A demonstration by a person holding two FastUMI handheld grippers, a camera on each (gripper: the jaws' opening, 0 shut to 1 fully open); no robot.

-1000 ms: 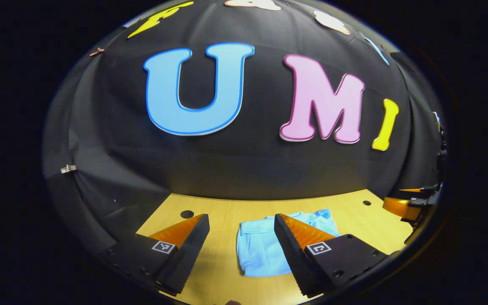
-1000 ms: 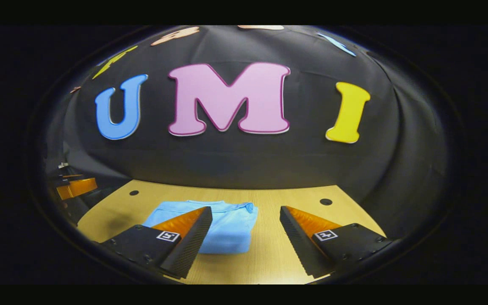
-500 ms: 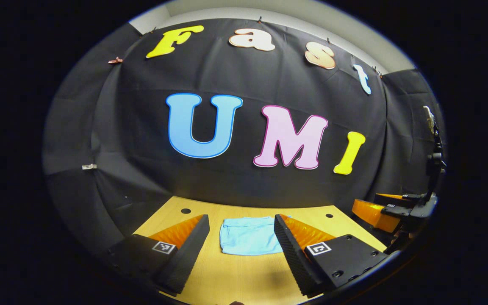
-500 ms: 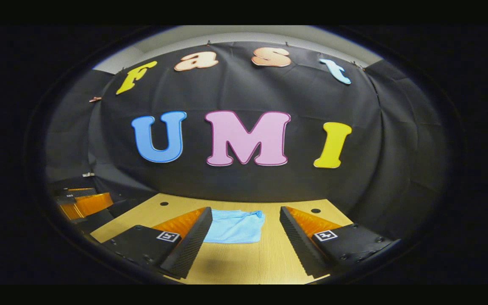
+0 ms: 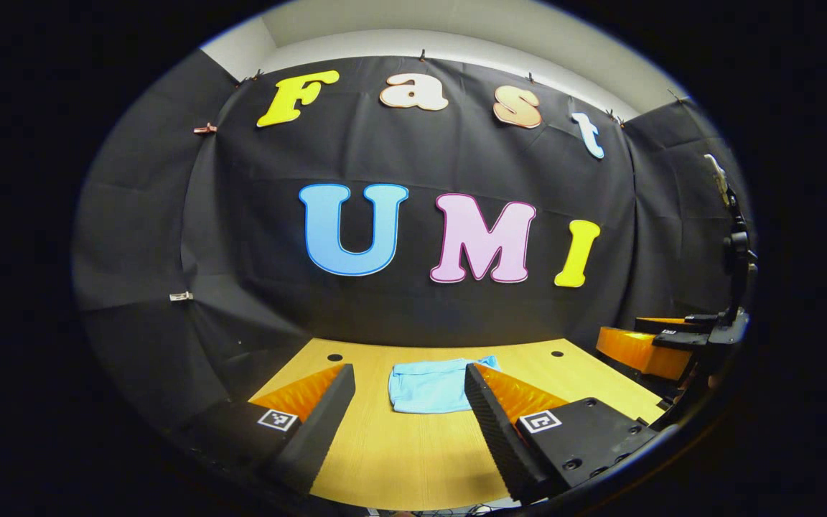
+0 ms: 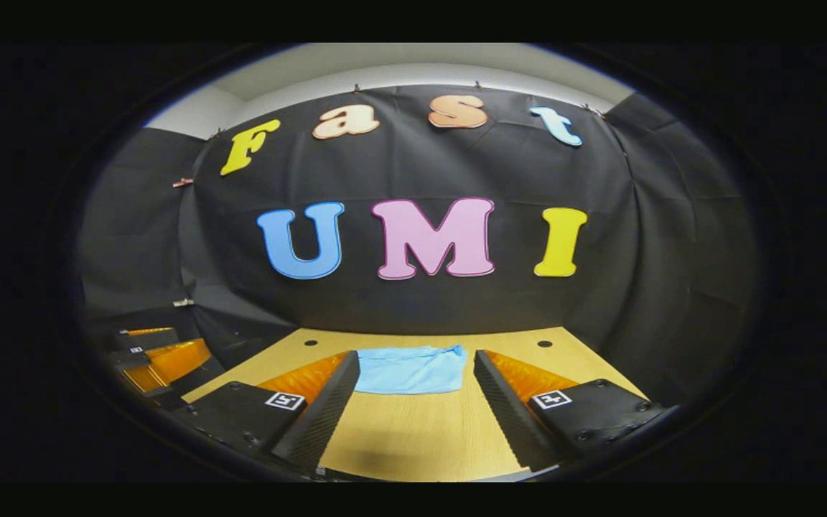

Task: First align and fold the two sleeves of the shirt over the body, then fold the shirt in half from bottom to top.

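Though the shirt (image 5: 429,385) lies folded into a compact light-blue block toward the far middle of the table (image 5: 413,459), with the left gripper (image 5: 409,379) and right gripper (image 6: 416,366) both wide apart, empty and well short of it, any brush against it on a return could flip the top layer open.

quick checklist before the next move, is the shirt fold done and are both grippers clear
1. Light blue shirt lies as a compact folded bundle on the wooden table: ok.
2. No sleeve sticks out past the bundle: ok, though a small corner peaks at its far right edge.
3. Left gripper open, nothing between its fingers: ok.
4. Right gripper open, nothing held: ok.
5. Both grippers apart from the shirt: ok.
6. Edges of the fold line up neatly: cannot tell, too small.
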